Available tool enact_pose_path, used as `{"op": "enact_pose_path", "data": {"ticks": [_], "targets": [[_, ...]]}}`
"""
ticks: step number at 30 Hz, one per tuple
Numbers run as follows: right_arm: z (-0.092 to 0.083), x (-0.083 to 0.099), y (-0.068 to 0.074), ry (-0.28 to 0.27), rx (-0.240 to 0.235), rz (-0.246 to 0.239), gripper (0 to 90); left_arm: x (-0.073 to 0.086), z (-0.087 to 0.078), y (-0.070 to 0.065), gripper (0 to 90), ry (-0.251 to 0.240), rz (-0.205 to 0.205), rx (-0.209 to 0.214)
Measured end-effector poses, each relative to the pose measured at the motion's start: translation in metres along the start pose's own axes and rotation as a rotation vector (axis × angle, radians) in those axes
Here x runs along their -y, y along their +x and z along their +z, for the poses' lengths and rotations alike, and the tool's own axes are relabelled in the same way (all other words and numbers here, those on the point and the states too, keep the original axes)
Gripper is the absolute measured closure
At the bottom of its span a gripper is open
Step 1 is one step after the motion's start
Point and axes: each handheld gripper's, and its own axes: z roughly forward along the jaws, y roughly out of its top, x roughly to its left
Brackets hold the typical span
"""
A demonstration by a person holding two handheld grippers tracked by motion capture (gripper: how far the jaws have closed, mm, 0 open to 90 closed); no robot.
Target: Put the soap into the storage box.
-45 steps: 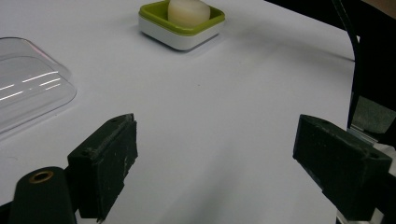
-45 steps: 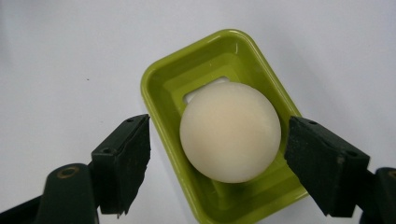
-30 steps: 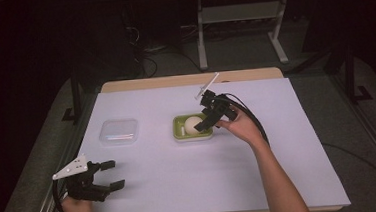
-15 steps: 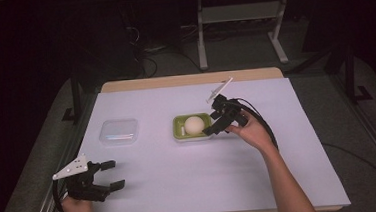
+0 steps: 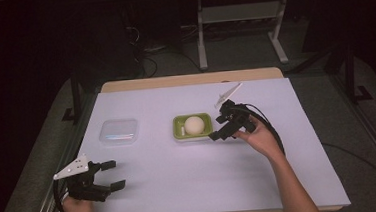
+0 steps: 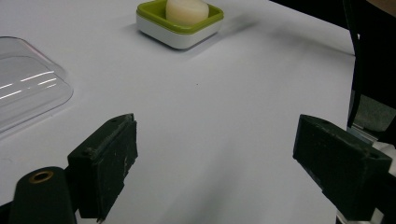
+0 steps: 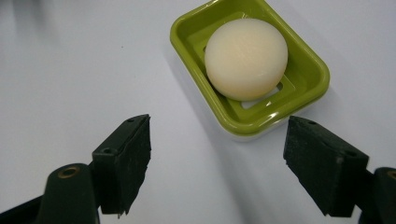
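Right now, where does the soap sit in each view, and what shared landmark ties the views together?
High view: the soap sits mid-table, just left of the right gripper.
Left gripper view: the soap is at the top edge, left of centre, partly cropped.
Right gripper view: the soap is at upper right, beyond the open jaws.
Shared landmark: the green dish holding it.

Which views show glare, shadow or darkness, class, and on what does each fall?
High view: the sheet-covered table is brightly lit, the room behind it almost black. Left gripper view: white streaks of glare cross the clear lid; the green dish casts a soft shadow. Right gripper view: the soap is sharp, the right claw dark.
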Motion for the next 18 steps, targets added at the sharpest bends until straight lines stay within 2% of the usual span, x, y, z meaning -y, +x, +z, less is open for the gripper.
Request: {"op": "enact_pose_path", "data": {"ticks": [9, 12, 13, 18], "targets": [[-0.007, 0.014, 0.004, -0.008, 0.000, 0.038, 21.6, 0.000, 0.000, 0.000, 13.1, 0.000, 0.000, 0.001], [-0.008, 0.018, 0.003, 0.001, 0.001, 0.028, 20.9, 0.000, 0.001, 0.000, 13.1, -0.001, -0.002, 0.001], [-0.009, 0.019, 0.005, -0.006, -0.002, 0.045, 21.0, 0.000, 0.001, 0.000, 13.1, -0.001, -0.003, 0.001], [-0.013, 0.025, 0.007, -0.012, 0.001, 0.045, 21.2, 0.000, 0.001, -0.001, 13.1, 0.001, -0.004, 0.002]]}}
